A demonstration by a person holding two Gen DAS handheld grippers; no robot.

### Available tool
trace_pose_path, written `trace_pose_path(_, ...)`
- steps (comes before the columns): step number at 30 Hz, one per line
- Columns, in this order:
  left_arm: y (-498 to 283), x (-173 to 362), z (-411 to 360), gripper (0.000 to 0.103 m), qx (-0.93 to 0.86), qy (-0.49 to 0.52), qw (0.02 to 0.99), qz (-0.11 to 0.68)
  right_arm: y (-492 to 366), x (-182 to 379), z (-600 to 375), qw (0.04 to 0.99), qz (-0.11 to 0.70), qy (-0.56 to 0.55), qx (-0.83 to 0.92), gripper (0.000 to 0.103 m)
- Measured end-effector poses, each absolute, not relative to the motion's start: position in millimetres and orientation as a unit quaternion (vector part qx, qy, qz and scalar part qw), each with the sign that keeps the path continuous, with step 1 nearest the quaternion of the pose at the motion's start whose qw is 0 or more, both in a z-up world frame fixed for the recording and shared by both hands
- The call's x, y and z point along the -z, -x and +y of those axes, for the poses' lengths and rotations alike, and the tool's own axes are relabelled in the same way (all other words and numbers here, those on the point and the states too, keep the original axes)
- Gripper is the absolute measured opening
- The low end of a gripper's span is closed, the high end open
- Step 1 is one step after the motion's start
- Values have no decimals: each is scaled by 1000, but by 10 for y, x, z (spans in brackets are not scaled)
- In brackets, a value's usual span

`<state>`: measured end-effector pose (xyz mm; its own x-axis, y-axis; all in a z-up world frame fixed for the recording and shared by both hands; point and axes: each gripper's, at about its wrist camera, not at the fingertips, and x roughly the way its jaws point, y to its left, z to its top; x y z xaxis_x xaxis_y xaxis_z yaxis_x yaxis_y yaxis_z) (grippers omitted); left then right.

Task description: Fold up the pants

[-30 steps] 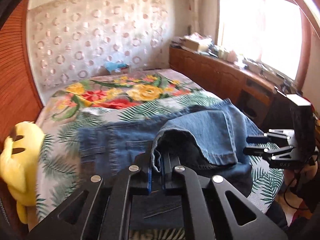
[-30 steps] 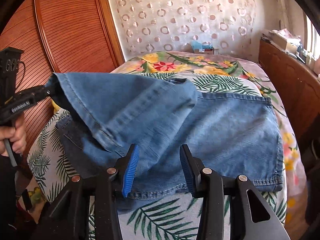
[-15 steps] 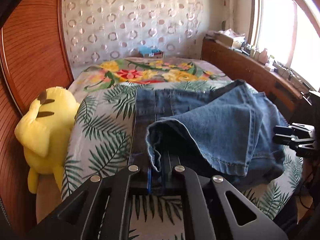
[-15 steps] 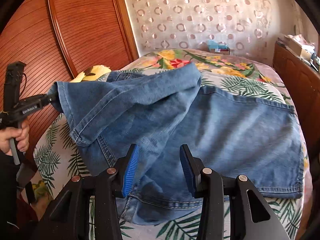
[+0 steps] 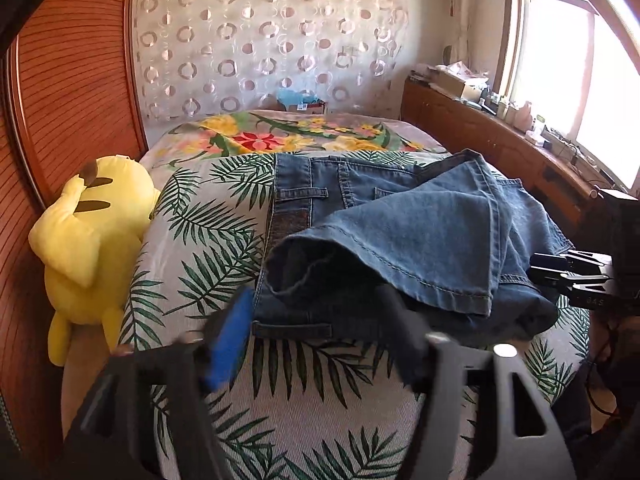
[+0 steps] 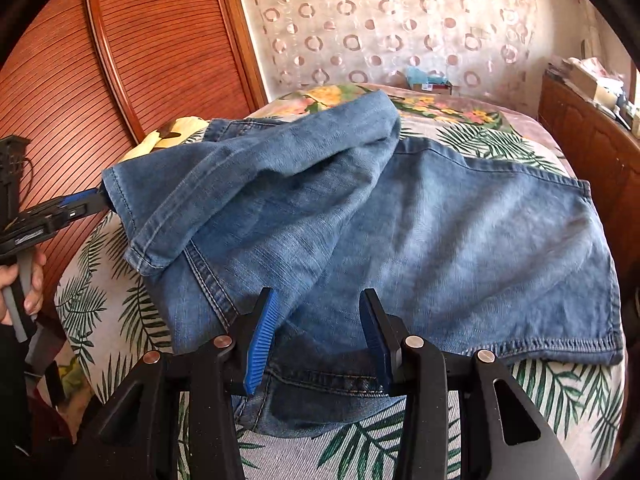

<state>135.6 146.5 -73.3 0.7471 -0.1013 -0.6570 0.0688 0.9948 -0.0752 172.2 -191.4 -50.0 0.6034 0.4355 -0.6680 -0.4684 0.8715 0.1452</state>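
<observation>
Pants (image 5: 400,220) of blue denim lay on the bed (image 5: 320,400), just ahead of both my grippers, on a cover printed with green palm leaves. One leg was doubled back over the seat. Its hemmed end (image 5: 440,288) lay directly in front of my left gripper (image 5: 314,294) and just above the waistband (image 5: 296,192).

The left gripper's jaws were opening. They showed as a wide blur, with the blue pad to one side and the dark one to the other. The hem sat at their tips, and the pads were not pressing it.

My right gripper (image 6: 319,294) hovered low over the near edge of the pants. Its jaws stood partly apart and held nothing, with denim lying flat on the bed beyond them. A yellow plush toy (image 5: 88,240) sat well off to the left of my left gripper, against a wooden wall.

I judged the step in hand to be setting the folded leg down. To do it well, the hem should be let go only once it lay square with the waistband. The left gripper should then back straight out, so a pad would not drag the cloth. The folded leg bulged upward near its crease, so the right gripper would probably need to smooth it flat. The next fold should wait until that was done.
</observation>
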Motion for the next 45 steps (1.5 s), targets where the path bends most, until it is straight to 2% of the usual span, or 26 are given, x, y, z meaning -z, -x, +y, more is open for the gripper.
trace_pose_path(1, -1319, 718, 1448, 82, 45, 21, 936, 348, -1682, 510, -1915, 897, 365, 23, -249, 44)
trace_pose_path(8, -1125, 604, 1250, 82, 52, 21, 945, 323, -1587, 573, -1825, 903, 358, 32, -235, 44)
trace_pose_path(15, -1246, 624, 776, 80, 113, -14, 939, 326, -1550, 661, -1801, 907, 352, 27, -228, 44)
trace_pose_path(18, -1400, 723, 583, 70, 135, -26, 930, 342, -1544, 669, -1846, 909, 348, 23, -227, 44)
trace_pose_path(19, -1434, 745, 543, 62, 141, -28, 927, 346, -1543, 667, -1864, 911, 345, 20, -226, 44)
trace_pose_path(22, -1555, 855, 391, 59, 162, -39, 916, 365, -1564, 652, -1896, 913, 341, 19, -224, 44)
trace_pose_path(24, -1630, 923, 311, 50, 159, -59, 909, 380, -1582, 648, -1929, 914, 339, 17, -223, 44)
trace_pose_path(26, -1685, 940, 279, 28, 152, -79, 907, 384, -1598, 650, -1942, 914, 338, 14, -224, 44)
trace_pose_path(28, -1722, 868, 322, 16, 156, -82, 910, 376, -1593, 665, -1954, 913, 338, 10, -227, 44)
trace_pose_path(31, -1769, 689, 426, 12, 147, -90, 916, 362, -1587, 681, -1952, 914, 336, 7, -228, 44)
trace_pose_path(38, -2230, 294, 831, 12, 88, -100, 928, 347, -1600, 700, -1965, 914, 337, 4, -227, 44)
trace_pose_path(45, -2779, 277, 1211, 12, 39, -92, 924, 370, -1590, 705, -1990, 913, 338, 5, -227, 44)
